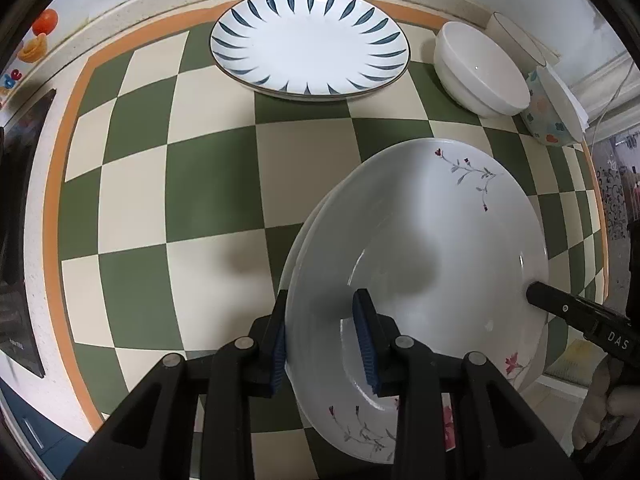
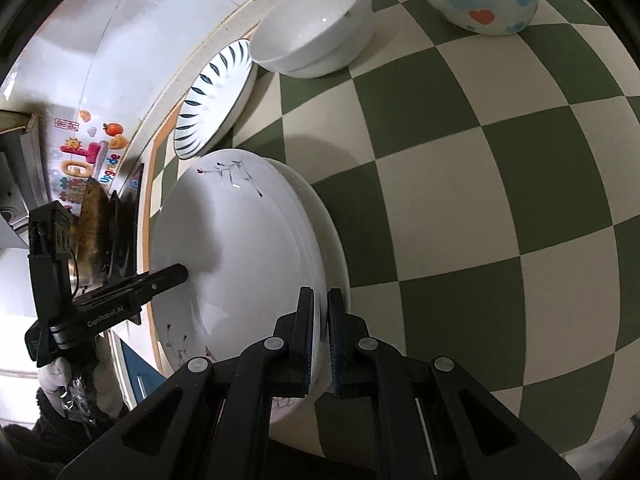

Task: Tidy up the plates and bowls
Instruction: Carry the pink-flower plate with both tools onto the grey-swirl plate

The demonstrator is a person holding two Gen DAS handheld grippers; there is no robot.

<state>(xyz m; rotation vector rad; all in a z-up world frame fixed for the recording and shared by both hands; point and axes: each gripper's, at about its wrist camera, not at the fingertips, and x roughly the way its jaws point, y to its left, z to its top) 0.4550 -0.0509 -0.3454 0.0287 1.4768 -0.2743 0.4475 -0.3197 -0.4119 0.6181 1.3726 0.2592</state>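
Plates (image 1: pixel 432 240) with little flower sprigs sit stacked on the checkered mat (image 1: pixel 200 208), and both grippers are clamped on opposite rims of the stack — left gripper (image 1: pixel 324 340) pinching the near edge, right gripper (image 2: pixel 320 340) squeezed tight on the other side. Further back there's a blue-leaf plate (image 1: pixel 310 46), a white bowl (image 1: pixel 480 68) and a bowl with hearts (image 1: pixel 550 114) by the wall.

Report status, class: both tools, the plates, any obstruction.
Left tool and right tool shut on floral plate rim, opposite sides. Second plate beneath. Checkered mat ahead bare.
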